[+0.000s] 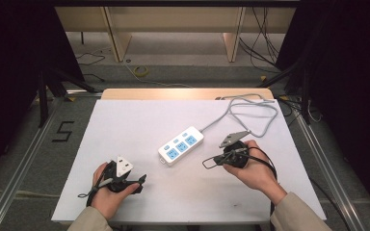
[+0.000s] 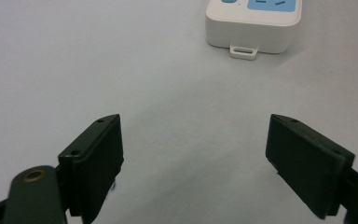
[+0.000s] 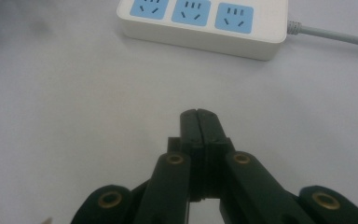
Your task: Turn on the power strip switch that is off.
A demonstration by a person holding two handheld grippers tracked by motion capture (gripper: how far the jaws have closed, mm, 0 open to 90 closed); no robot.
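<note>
White plastic power strip [image 1: 180, 145] with 3 blue sockets lies on the white tabletop [image 1: 125, 125] between left gripper [image 1: 142, 180], jaws apart, and right gripper [image 1: 207, 163], jaws together, both empty.

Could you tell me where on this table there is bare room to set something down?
The table is bare along its left half, beyond the left claw, and along the near edge between both hands. It is crowded right of centre: power strip, its looped cable and the right claw.

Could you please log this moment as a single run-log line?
left gripper: open, empty | right gripper: shut, empty | power strip: on table between grippers, untouched | cord: looped behind
</note>
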